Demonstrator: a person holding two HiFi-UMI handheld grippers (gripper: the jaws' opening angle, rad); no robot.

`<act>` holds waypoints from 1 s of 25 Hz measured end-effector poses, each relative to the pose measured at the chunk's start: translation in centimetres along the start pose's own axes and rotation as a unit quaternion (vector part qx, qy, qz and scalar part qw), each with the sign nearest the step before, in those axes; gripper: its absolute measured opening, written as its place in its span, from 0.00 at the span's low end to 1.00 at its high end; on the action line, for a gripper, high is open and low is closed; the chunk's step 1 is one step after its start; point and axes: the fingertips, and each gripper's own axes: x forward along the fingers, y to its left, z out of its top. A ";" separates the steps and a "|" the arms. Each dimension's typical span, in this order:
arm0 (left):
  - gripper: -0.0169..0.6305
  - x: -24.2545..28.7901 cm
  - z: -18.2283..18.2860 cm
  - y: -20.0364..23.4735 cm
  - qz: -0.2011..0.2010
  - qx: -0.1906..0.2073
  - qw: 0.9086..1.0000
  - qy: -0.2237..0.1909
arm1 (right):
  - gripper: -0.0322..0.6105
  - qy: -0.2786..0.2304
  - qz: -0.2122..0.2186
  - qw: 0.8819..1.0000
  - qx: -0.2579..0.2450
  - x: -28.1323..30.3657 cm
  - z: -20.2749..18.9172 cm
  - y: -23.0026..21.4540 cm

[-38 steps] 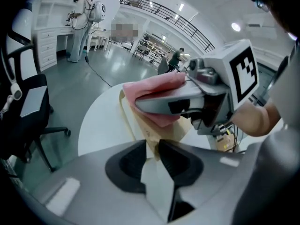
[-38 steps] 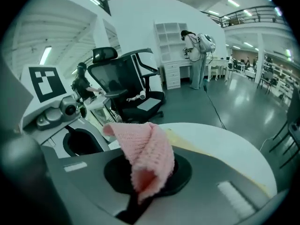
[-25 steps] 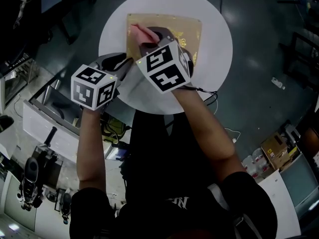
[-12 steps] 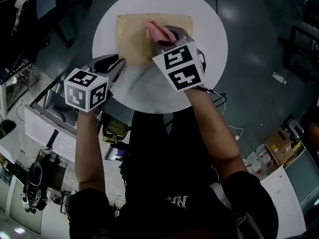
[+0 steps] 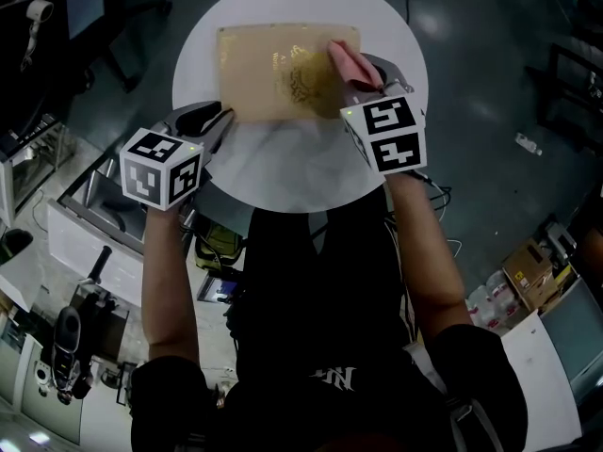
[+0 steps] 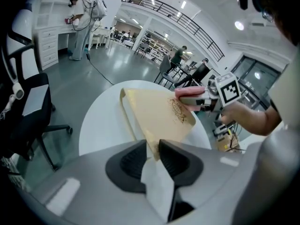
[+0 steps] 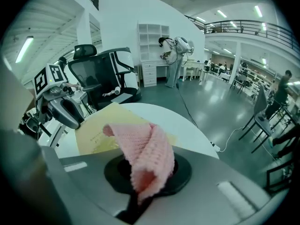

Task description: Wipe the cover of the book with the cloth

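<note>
A round white table [image 5: 283,172] stands on a glossy dark grey floor [image 5: 480,83]. Just beside it is a black office chair [image 7: 96,74] with a high mesh back. Across the room a person [image 6: 77,27] stands at a white counter with drawers [image 6: 47,43], below a tall white shelf unit [image 7: 151,36]. A thin cable [image 6: 96,69] trails over the floor from there. Further back, people sit at desks [image 6: 180,57] beneath a railed balcony [image 6: 164,8] and strip lights [image 7: 260,11]. A cardboard box [image 5: 526,281] sits among clutter nearby.
</note>
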 end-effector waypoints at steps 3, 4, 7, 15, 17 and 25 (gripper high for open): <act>0.16 0.0 0.0 0.1 0.002 0.000 1.000 -0.002 | 0.06 0.012 -0.022 1.000 0.011 -0.7 -1.2 -2.0; 0.16 0.0 0.0 0.1 0.002 0.002 1.000 -0.002 | 0.06 0.022 -0.031 0.999 0.016 -0.9 -1.9 -2.8; 0.16 -0.1 0.0 0.1 0.003 0.005 1.000 -0.002 | 0.06 0.036 -0.053 0.997 0.037 -1.7 -3.2 -4.3; 0.16 -0.2 0.0 0.1 0.007 0.004 1.000 -0.010 | 0.06 -0.078 0.120 0.988 0.059 -1.4 5.9 9.0; 0.16 -0.1 -0.1 0.1 0.008 0.005 1.000 -0.012 | 0.06 -0.075 0.147 0.985 0.048 0.1 6.8 12.1; 0.16 -0.2 -0.1 0.1 0.013 0.001 1.000 -0.022 | 0.06 -0.029 0.158 0.987 -0.011 4.0 6.8 16.4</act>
